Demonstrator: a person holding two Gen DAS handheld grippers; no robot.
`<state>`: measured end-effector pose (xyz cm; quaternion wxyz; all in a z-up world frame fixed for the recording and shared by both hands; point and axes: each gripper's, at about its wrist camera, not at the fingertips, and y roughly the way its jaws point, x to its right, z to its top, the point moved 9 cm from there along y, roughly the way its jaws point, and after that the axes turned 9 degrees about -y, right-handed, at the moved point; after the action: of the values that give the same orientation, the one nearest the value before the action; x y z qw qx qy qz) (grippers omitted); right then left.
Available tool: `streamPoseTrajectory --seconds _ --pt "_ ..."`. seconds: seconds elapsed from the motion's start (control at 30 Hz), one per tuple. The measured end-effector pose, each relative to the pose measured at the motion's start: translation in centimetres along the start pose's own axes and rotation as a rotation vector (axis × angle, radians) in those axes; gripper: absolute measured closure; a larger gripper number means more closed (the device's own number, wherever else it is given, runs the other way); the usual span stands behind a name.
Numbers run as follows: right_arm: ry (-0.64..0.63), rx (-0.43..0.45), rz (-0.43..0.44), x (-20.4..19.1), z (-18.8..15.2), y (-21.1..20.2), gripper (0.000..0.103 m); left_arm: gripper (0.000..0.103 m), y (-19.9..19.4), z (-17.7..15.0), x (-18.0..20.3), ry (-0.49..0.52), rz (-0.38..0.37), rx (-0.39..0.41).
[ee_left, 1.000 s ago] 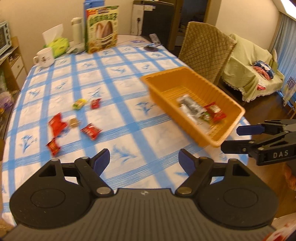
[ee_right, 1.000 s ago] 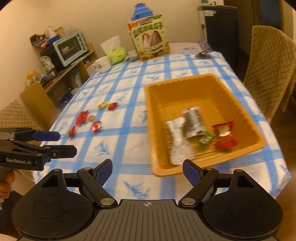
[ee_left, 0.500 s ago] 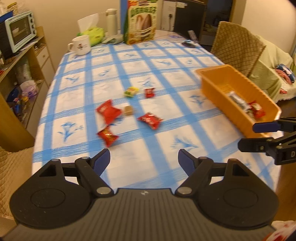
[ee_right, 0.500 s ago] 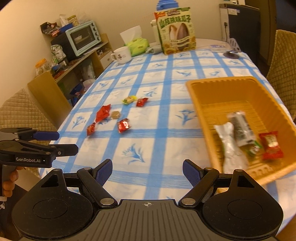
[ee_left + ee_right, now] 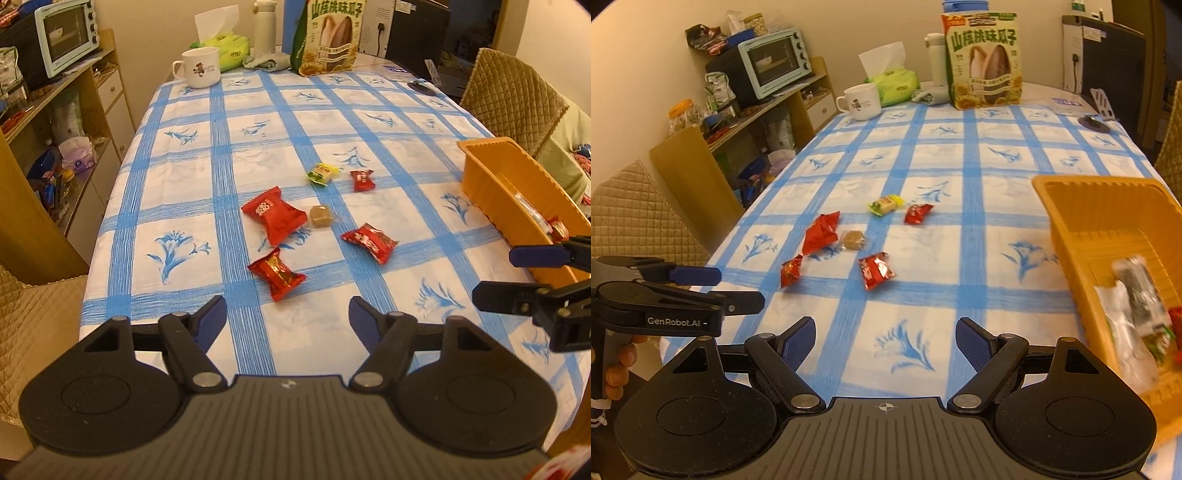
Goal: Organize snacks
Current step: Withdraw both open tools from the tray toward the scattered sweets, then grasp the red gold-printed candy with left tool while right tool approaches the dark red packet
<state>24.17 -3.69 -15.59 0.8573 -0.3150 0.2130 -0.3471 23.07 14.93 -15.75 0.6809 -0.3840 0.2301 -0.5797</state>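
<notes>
With both the left gripper (image 5: 287,310) and right gripper (image 5: 885,332) spread and empty near the worktop's near edge, the left should drop squarely over the nearest red candy (image 5: 276,272), pinching its middle, then carry it to the orange basket (image 5: 491,184).

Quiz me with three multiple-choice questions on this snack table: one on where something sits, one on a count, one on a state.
1. Where is the orange basket?
A. right side of the table
B. on the shelf
C. on a chair

2. How many red-wrapped snacks lie loose on the tablecloth?
A. one
B. four
C. seven

3. The left gripper is:
A. open, empty
B. shut on a mug
C. holding a candy

Answers: 1 A, it stands by the right edge. 2 B, four red packets show. 3 A, its fingers are spread apart, with nothing between.
</notes>
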Motion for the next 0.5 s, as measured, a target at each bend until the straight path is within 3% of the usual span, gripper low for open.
streamPoseTrajectory --seconds 0.43,0.5 --pt "-0.048 0.009 0.005 -0.7 2.2 3.6 0.021 0.037 2.4 1.7 -0.7 -0.014 -0.004 -0.007" --pt "-0.052 0.008 0.009 -0.7 2.4 4.1 0.021 0.041 2.8 1.9 -0.7 -0.019 -0.002 -0.010"
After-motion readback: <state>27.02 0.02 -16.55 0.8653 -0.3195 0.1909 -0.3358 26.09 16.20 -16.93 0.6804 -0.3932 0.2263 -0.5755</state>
